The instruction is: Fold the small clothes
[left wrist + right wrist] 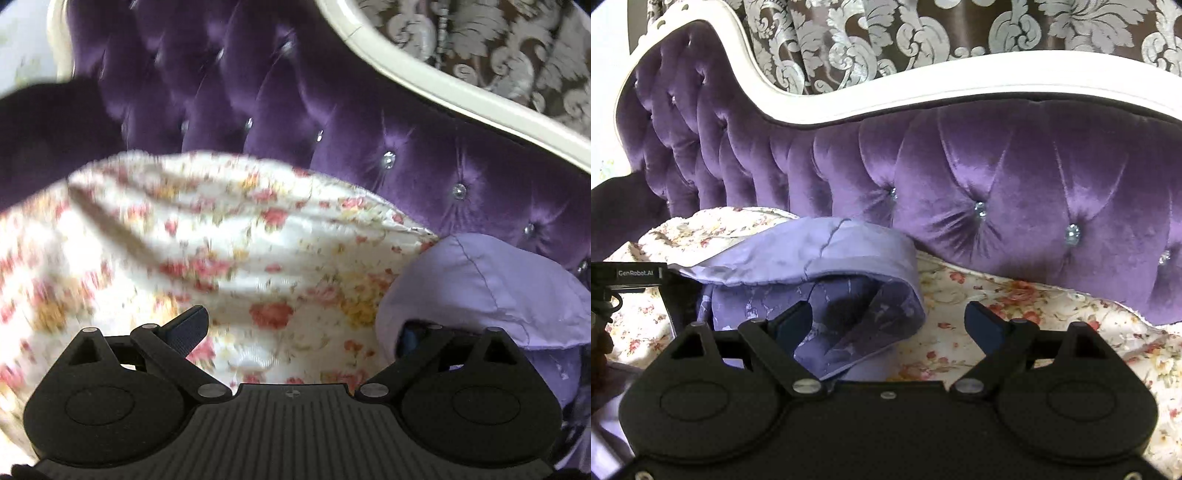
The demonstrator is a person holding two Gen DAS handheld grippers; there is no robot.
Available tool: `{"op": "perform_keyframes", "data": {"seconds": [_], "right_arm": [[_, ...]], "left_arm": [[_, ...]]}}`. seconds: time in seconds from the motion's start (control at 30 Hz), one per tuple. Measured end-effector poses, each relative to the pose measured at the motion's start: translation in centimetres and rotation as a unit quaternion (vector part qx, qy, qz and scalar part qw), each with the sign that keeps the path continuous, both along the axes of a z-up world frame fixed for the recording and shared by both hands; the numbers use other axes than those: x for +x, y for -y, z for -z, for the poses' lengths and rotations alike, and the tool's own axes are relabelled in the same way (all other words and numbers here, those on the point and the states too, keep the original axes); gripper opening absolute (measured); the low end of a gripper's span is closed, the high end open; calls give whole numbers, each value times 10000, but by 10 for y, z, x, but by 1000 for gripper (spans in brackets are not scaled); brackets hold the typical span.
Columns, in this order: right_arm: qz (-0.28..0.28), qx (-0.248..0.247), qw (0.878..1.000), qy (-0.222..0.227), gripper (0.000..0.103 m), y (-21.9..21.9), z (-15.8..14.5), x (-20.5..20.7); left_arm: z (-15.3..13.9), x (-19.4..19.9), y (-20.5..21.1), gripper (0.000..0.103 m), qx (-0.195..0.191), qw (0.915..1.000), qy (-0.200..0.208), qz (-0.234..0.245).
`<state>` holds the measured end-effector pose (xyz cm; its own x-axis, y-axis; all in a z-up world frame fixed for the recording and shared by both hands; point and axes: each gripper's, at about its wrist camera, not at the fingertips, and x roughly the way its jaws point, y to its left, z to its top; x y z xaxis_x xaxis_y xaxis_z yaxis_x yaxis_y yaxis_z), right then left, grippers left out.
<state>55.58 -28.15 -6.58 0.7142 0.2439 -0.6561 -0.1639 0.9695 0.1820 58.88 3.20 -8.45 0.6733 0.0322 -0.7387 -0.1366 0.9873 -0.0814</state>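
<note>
Although the lilac garment (827,258) already lies doubled over itself on the floral sheet (997,332), the fold looks loose and unfinished, so squaring and pressing remain. In the right wrist view it sits at about 10 o'clock of the right gripper (886,325), whose 2 fingers stand spread, pinching nothing. The left gripper (299,325) is also spread, with the garment's edge draped over its finger at 3 o'clock.

A lilac garment (827,258) lies on a white rose-print sheet (997,332) before a purple tufted sofa back (997,166) with white trim.
</note>
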Motion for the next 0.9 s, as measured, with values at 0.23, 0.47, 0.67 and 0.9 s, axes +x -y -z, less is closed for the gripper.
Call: {"op": "perform_keyframes", "data": {"seconds": [0.23, 0.47, 0.67, 0.9], "right_arm": [[488, -1667, 9837, 461, 82, 2, 5, 1], [344, -1964, 9795, 291, 85, 10, 21, -5], [-629, -713, 9954, -94, 85, 37, 9, -17], [-697, 823, 9941, -76, 86, 86, -14, -19]], "left_arm": [[11, 4, -15, 101, -491, 9987, -135, -40], [17, 5, -9, 103, -394, 9990, -206, 48], [-1, -3, -21, 102, -547, 9951, -468, 681], [-46, -24, -31, 102, -1307, 9782, -286, 1585]]}}
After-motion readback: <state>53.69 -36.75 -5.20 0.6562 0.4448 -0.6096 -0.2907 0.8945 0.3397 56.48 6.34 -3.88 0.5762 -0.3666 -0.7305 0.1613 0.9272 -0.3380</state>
